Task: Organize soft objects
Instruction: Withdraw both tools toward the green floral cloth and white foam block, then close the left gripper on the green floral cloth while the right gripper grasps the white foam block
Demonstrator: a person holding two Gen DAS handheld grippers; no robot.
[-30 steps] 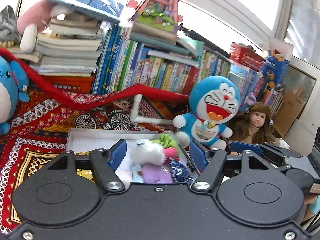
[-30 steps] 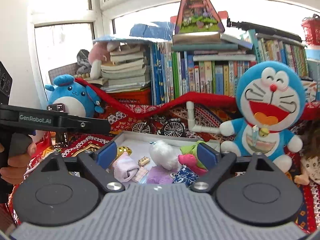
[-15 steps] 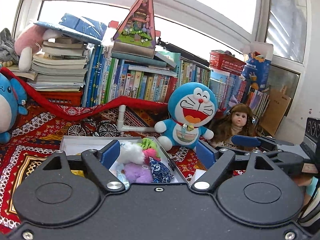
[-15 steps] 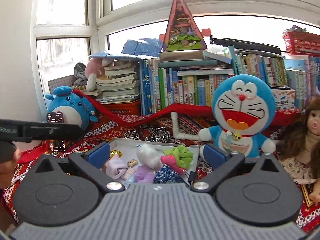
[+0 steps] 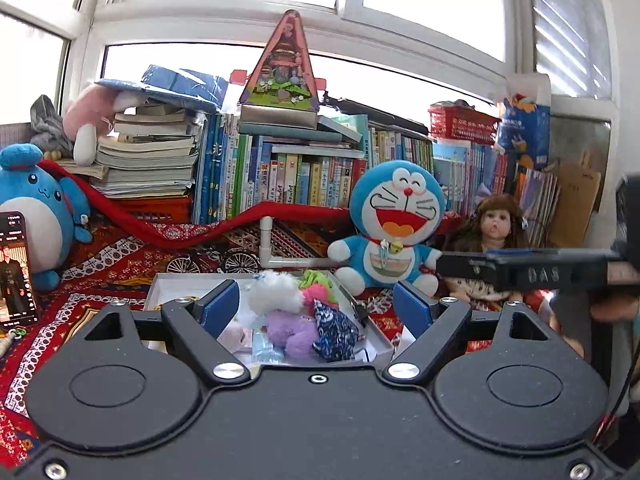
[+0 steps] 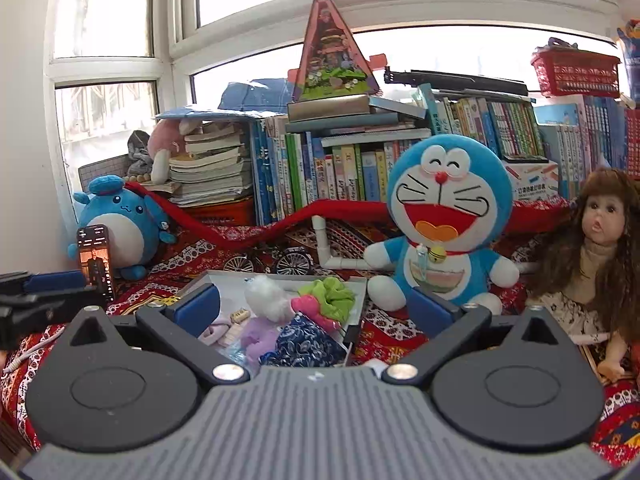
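Three plush toys are sitting around a white tray (image 6: 224,280): blue cat plush (image 6: 444,220), round blue plush (image 6: 116,220), pink plush (image 6: 164,148). One doll (image 6: 596,248) is sitting right of it, one phone (image 6: 96,260) left.

A shallow white tray (image 6: 224,280) holds a heap of small soft items: white fluffy ball (image 6: 267,294), green scrunchie (image 6: 330,294), pink piece (image 6: 310,307), purple plush (image 6: 256,334), navy patterned cloth (image 6: 302,342) nearest.

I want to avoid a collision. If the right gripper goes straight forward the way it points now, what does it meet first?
Probably the soft pile in the white tray: the dark blue patterned pouch lies nearest between the open right gripper fingers, with the purple plush beside it. Depth is unclear in this fisheye view.
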